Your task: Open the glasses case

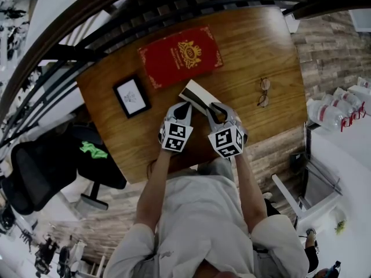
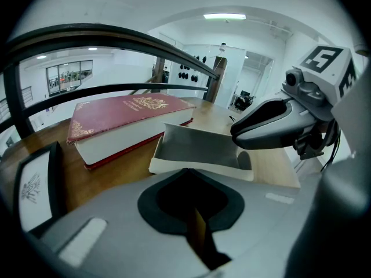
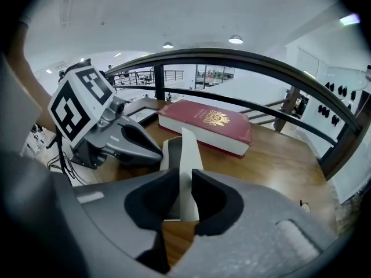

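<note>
The glasses case (image 1: 197,94) lies on the wooden table (image 1: 255,45), cream outside and grey inside, with its lid standing up. In the right gripper view my right gripper (image 3: 185,178) is shut on the upright lid (image 3: 186,149), a pad pressed on each face. My left gripper (image 2: 190,172) is shut at the near rim of the case's tray (image 2: 200,149); the grip itself is mostly hidden. In the head view both grippers meet at the case, the left (image 1: 184,110) and the right (image 1: 213,110) side by side.
A thick red book (image 1: 179,55) lies just beyond the case. A small black picture frame (image 1: 131,96) lies to the left, a pair of glasses (image 1: 264,91) to the right. A dark railing (image 1: 87,33) curves round the table's far side. Water bottles (image 1: 333,112) stand off the right edge.
</note>
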